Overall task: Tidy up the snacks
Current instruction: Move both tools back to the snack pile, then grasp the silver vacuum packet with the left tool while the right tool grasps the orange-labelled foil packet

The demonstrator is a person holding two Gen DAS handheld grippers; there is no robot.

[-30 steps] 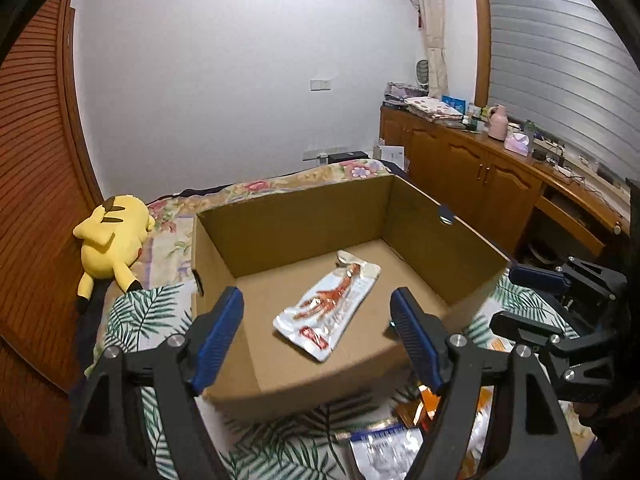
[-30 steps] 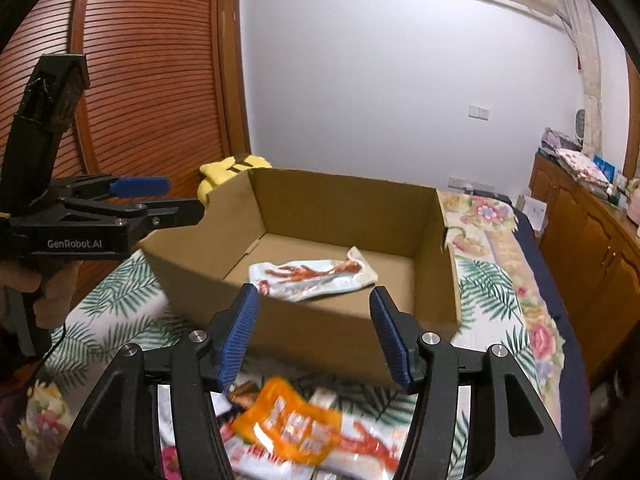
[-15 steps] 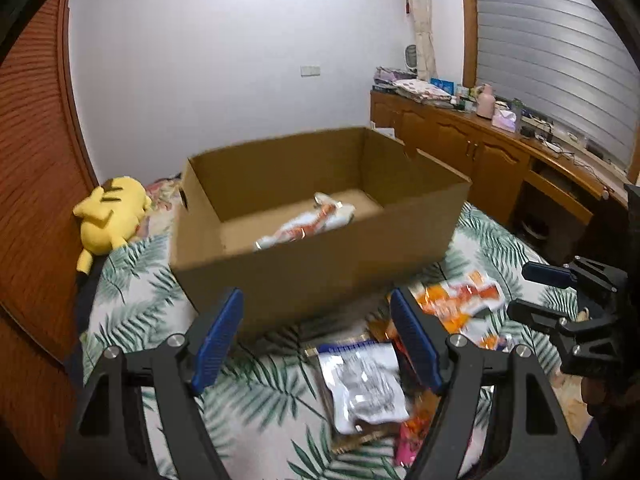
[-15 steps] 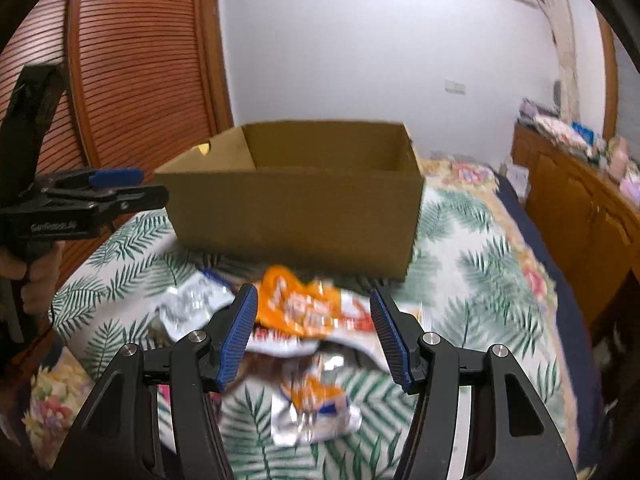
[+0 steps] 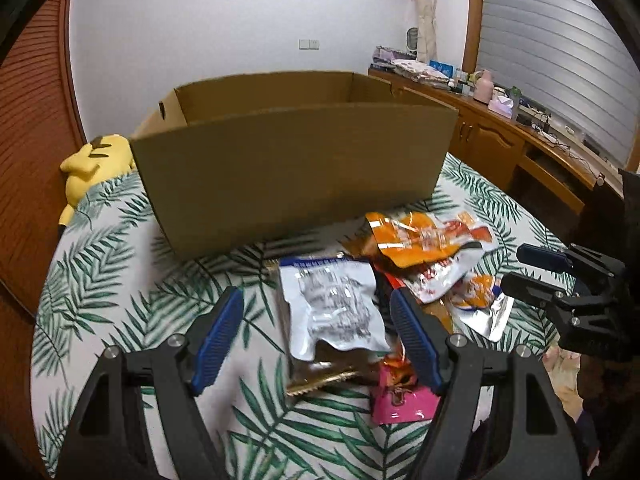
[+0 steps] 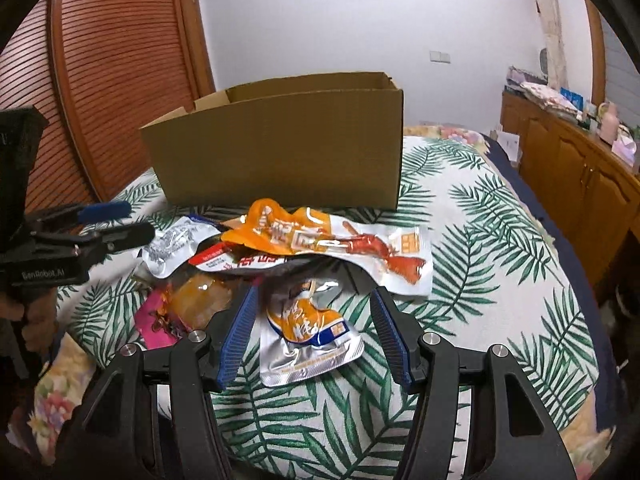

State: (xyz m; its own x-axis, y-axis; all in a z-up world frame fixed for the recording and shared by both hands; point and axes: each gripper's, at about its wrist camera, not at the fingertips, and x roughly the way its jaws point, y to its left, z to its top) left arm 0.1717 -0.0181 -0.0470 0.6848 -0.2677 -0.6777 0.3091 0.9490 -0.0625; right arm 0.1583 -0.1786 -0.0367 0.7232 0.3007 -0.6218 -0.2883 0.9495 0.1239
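A: Where do the snacks lie?

B: In a loose heap on the bed [image 6: 472, 216], on its palm-leaf cover, just in front of the cardboard box [image 5: 296, 168]. The box stands open at the top; its inside is hidden from both cameras by the near wall.

A: What is in the heap?

B: A white and silver packet [image 5: 334, 306] lies on the left side. A long orange and white packet [image 6: 320, 240] with a red crayfish picture lies nearest the box. A red and white packet [image 6: 236, 262] is tucked under it. A small orange and silver pouch [image 6: 306, 332] lies closest to the right camera, and a pink packet [image 5: 400, 398] and an amber one [image 6: 200, 300] lie at the near left edge of the heap.

A: And the left tongs [image 5: 316, 336]?

B: They stand apart, holding nothing, with the white and silver packet showing between the two blue pads. I cannot tell whether they touch it.

A: The right tongs [image 6: 314, 330]?

B: Also spread wide and holding nothing. The small orange and silver pouch shows between their pads.

A: Can each camera see the other tool?

B: Yes. The right tongs show at the right edge of the left view, the left tongs at the left edge of the right view, beside the heap.

A: Anything else around?

B: A yellow plush toy [image 5: 94, 160] lies on the bed behind the box's left corner, against the wooden slatted door [image 6: 120, 72]. A wooden cabinet [image 5: 516, 148] with clutter on top runs along the right wall.
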